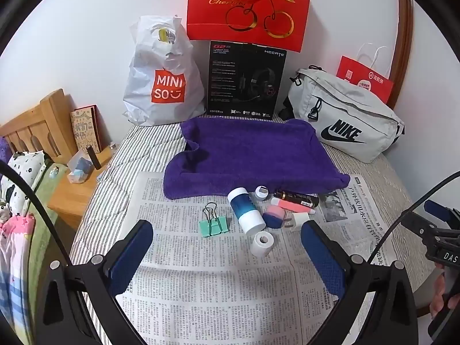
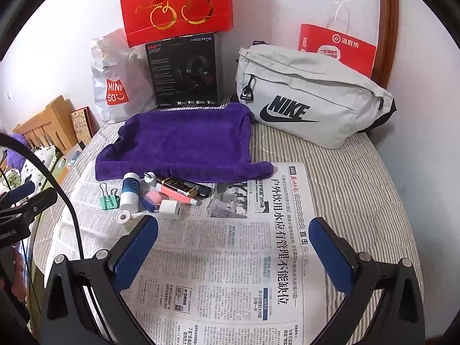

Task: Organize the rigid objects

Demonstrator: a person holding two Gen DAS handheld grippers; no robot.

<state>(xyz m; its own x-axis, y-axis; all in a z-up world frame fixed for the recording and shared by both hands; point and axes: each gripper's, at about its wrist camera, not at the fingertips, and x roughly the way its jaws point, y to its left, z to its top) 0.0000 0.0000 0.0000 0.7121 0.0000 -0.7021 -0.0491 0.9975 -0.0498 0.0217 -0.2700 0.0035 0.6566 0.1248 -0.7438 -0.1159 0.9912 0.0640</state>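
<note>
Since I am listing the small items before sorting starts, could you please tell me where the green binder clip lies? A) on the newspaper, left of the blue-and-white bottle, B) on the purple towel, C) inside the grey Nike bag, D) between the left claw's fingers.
A: the green binder clip lies flat on the newspaper, left of the blue-and-white bottle, clear of the purple towel.
</note>
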